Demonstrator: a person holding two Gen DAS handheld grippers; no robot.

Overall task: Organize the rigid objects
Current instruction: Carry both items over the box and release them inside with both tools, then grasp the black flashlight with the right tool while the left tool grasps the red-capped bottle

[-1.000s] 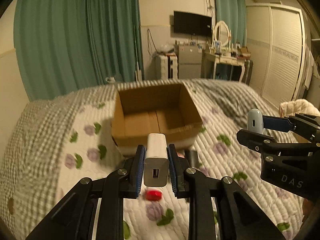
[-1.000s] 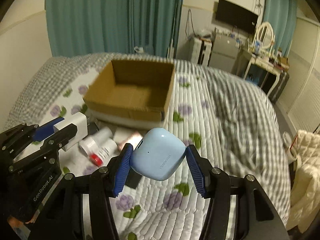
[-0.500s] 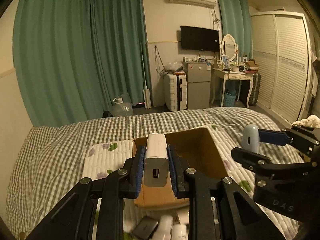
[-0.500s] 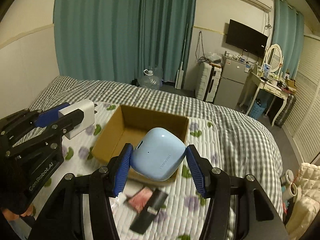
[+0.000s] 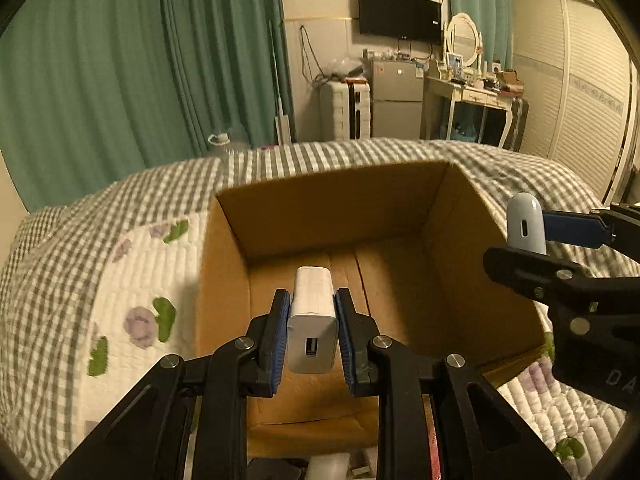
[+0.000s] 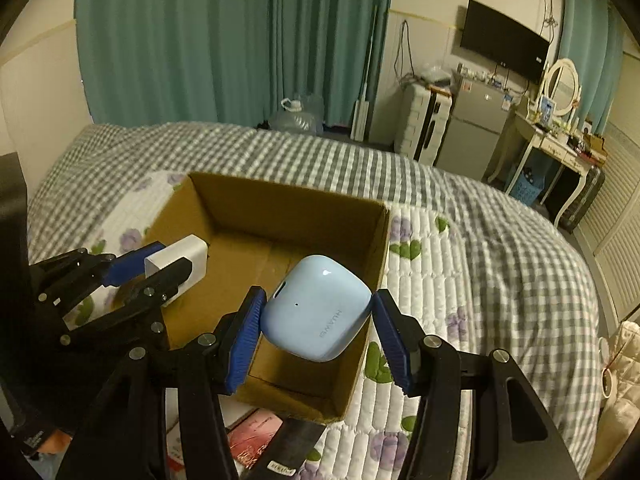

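Note:
An open, empty cardboard box sits on the bed; it also shows in the right wrist view. My left gripper is shut on a white USB charger and holds it over the box's near wall. The charger also shows in the right wrist view. My right gripper is shut on a light blue earbud case, tilted, above the box's right part. The case also shows in the left wrist view.
The bed has a grey checked blanket and a white flowered quilt. Several small items, a pink packet and a black flat object, lie on the quilt in front of the box. Curtains, a fridge and a dressing table stand behind.
Both grippers moved forward and down, from in front of the box to over its opening. The earbud case now sits tilted between the right fingers. Both grips held.

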